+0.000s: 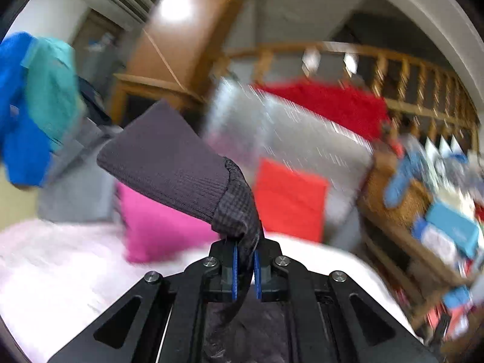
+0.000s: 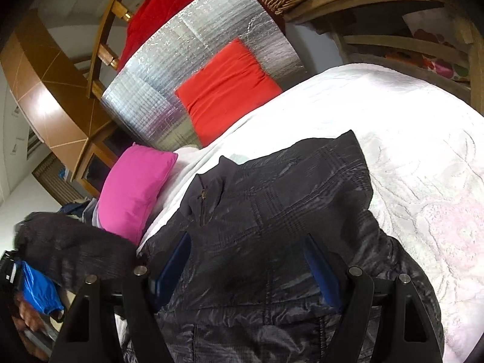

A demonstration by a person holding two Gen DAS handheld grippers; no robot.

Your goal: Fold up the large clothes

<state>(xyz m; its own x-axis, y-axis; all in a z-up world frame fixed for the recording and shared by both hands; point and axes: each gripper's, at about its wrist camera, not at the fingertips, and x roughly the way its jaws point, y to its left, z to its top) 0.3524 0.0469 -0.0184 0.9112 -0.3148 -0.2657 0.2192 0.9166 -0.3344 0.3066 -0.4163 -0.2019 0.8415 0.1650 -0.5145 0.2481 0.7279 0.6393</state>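
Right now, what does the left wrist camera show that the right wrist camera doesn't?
Left wrist only: the left tool shut on the jacket's ribbed cuff, lifted above the bed.
Right wrist only: the dark jacket body with its zipper, spread on the white bedspread, between the open right tool.
Both: the pink pillow, the red cushion.

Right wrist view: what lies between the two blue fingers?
The dark jacket, spread on the white bed cover, fills the gap between the open right gripper's fingers. Nothing else shows there.
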